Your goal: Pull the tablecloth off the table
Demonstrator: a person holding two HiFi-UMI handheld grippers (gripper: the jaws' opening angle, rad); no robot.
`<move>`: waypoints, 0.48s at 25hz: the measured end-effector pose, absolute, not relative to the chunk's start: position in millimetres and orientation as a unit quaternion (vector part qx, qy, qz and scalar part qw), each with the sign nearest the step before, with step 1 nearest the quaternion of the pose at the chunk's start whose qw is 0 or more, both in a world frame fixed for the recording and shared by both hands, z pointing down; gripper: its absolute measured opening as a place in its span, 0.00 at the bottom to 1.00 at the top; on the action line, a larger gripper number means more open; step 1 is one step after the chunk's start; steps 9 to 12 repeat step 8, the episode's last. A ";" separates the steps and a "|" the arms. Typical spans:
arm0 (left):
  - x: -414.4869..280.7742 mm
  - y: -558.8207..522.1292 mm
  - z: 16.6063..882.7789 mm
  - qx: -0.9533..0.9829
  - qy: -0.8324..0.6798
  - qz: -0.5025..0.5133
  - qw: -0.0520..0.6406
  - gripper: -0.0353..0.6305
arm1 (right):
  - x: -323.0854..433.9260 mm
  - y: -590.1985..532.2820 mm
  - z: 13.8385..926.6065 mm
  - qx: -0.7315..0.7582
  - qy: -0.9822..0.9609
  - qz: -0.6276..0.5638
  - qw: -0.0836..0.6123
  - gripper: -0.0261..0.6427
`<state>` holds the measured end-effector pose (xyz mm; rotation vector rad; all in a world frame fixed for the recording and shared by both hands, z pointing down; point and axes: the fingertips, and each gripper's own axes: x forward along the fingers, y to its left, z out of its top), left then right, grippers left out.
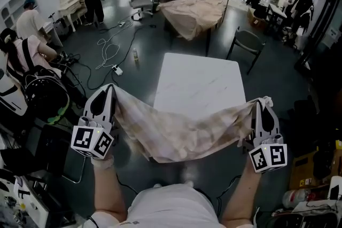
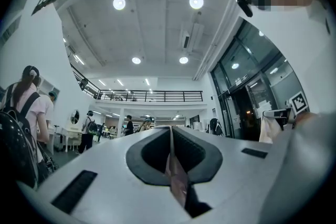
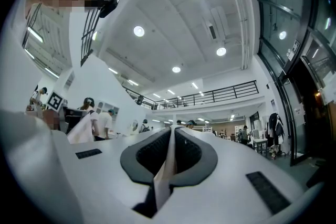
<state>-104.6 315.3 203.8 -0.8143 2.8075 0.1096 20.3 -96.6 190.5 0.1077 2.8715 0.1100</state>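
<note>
Both forearms (image 1: 109,189) out front, spread wide. Left tool (image 1: 109,89) and right tool (image 1: 262,102) point forward, tipped slightly up, marker cubes toward the body. Both sets of jaws clamped on cloth (image 1: 181,133).

A dark grey floor (image 1: 144,56) fills the upper half of the head view, with white cables (image 1: 108,49) looped at upper left and a grey chair (image 1: 247,42) at upper right. Round ceiling lights (image 2: 119,3) shine above a railed balcony (image 2: 152,95). Tall glazing (image 2: 262,81) stands at right.
</note>
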 end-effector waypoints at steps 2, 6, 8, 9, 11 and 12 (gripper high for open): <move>-105.9 315.5 203.4 -0.276 0.954 0.038 0.107 0.07 | 20.2 -96.8 189.8 0.036 0.990 0.038 0.133 0.08; -97.3 309.2 201.2 -0.276 0.954 0.040 0.107 0.07 | 31.5 -104.3 187.9 0.032 0.990 0.039 0.132 0.08; -87.0 302.2 200.4 -0.275 0.955 0.040 0.107 0.07 | 42.6 -112.6 187.4 0.031 0.990 0.039 0.133 0.08; -87.0 302.2 200.4 -0.275 0.955 0.040 0.107 0.07 | 42.6 -112.6 187.4 0.031 0.990 0.039 0.133 0.08; -87.0 302.2 200.4 -0.275 0.955 0.040 0.107 0.07 | 42.6 -112.6 187.4 0.031 0.990 0.039 0.133 0.08; -87.0 302.2 200.4 -0.275 0.955 0.040 0.107 0.07 | 42.6 -112.6 187.4 0.031 0.990 0.039 0.133 0.08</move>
